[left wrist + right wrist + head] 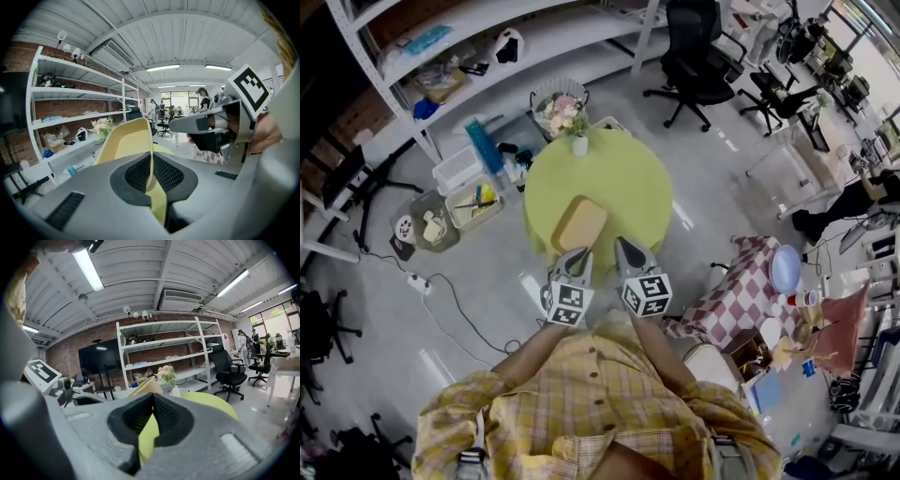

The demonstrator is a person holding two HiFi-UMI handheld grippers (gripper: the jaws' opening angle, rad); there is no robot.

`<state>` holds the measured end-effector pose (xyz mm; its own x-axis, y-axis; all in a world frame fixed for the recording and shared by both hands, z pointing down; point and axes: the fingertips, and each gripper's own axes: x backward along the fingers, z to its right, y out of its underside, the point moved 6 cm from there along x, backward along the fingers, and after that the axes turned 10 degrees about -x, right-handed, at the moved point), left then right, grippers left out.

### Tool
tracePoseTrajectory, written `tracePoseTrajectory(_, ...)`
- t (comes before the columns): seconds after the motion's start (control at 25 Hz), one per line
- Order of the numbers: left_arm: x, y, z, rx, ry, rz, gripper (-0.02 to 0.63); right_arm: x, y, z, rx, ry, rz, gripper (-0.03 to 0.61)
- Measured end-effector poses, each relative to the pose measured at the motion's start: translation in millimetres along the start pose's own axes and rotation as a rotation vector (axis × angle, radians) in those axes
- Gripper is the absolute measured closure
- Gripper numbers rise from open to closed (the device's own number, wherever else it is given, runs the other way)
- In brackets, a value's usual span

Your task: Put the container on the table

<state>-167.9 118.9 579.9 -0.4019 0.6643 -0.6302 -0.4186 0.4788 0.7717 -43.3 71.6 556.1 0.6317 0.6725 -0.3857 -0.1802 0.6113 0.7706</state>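
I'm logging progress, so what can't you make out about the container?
Whether the container rests on the table or hangs above it: head view looks steeply down; in the left gripper view the left gripper covers its base.
Most of it in the right gripper view: the right gripper blocks all but one corner.

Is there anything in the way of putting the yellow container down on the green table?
Nothing visible. The container is over a bare part of the table; the only thing there, a vase of flowers, stands at the far edge.
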Motion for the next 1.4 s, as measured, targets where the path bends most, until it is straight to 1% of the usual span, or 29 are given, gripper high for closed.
tracePoseTrajectory(0.24, -25, -6, 2, -0.013, -0.003, -0.022, 0.595, -8, -7, 25, -0.006, -0.006, 0.007, 0.580)
tracePoseTrajectory(0.44, -52, -16, -2, -0.027, -0.013, -0.030, 0.596, -23, -14, 44, -0.006, -0.033, 0.003, 0.580)
tracePoseTrajectory(1.04, -138, -49, -4, -0.048, -0.064, -0.076, 0.595, -63, -40, 124, -0.043, -0.091, -0.007, 0.580)
tracePoseTrajectory(1.16, -150, -55, -7, -0.036, -0.076, -0.080, 0.595, -68, -44, 131, -0.044, -0.106, -0.012, 0.580)
tracePoseTrajectory(1.28, -162, -55, -5, -0.009, -0.083, -0.088, 0.595, -70, -47, 141, -0.050, -0.106, -0.014, 0.580)
tracePoseTrajectory(1.4, -170, -55, -5, -0.001, -0.090, -0.097, 0.595, -72, -49, 149, -0.044, -0.111, -0.015, 0.580)
